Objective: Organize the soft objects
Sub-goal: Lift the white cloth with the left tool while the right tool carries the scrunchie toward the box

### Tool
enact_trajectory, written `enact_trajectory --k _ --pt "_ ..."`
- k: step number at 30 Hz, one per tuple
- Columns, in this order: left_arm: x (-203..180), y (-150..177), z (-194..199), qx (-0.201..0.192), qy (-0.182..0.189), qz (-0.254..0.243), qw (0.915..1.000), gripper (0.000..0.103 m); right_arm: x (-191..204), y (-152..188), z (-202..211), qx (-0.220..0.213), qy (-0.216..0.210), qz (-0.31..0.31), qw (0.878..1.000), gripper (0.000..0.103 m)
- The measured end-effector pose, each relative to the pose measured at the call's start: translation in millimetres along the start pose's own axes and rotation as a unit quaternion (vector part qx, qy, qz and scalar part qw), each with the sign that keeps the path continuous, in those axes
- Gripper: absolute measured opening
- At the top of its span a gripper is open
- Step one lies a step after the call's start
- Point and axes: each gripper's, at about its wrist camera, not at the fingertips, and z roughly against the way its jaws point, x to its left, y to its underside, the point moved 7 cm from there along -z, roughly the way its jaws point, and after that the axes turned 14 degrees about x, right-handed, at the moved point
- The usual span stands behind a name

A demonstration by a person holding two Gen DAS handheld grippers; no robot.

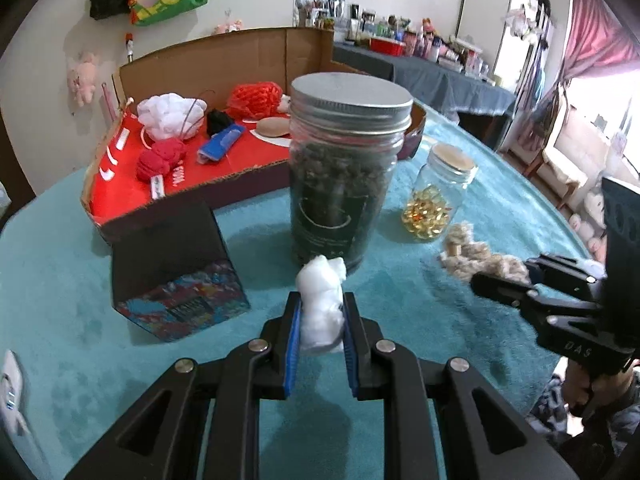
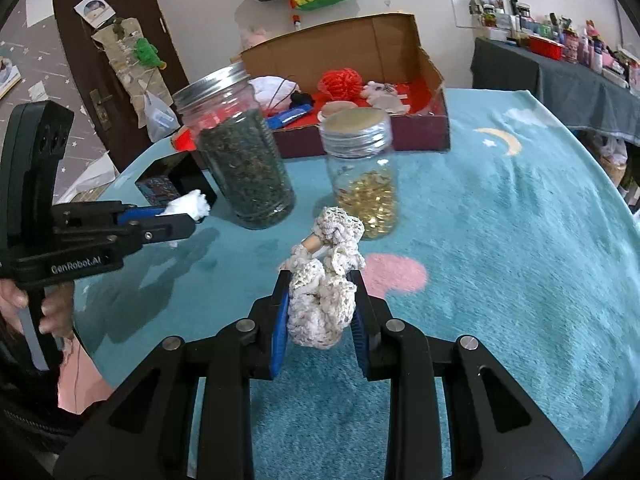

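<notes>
Two soft things are in our grip at once, and that is where we see the trouble. Our left claw (image 1: 320,312) is clamped on a white cotton wad (image 1: 322,304), which bulges well above the pads, so only its lower part is pinched; it could slip free if we swing it quickly. Our right claw (image 2: 322,308) is closed on a cream lace bundle (image 2: 326,280) that stands tall and loose between the pads, with a small tan piece showing near its top, and a trailing fold could snag or drop. Straight ahead stand a tall jar of dark leaves (image 1: 346,168) and a smaller jar of golden capsules (image 1: 434,200), both between us and the cardboard box (image 1: 200,68) where a white puff, red knits and other soft bits already lie. We judge that carrying either load toward the box risks clipping a jar and tipping it on the plush teal cloth (image 2: 500,240). Both held things hang above the cloth, near the jars and well short of the box. The wad looks fluffy and crumpled; the lace looks knotted, open-weave and limp.
</notes>
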Motion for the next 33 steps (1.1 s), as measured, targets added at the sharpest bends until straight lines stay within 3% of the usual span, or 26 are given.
enact_trajectory --k 15,33 --pt "7.8 -18.6 18.3 0.043 -0.06 -0.039 0.9965 0.02 -25.1 -0.4 13.6 -0.017 0.0 -0.025 1.0 0.025" --pt "32.4 -57.5 19.0 0.072 -0.059 -0.054 0.9942 0.02 -74.0 -33.8 17.5 0.008 0.021 -0.018 1.0 0.026"
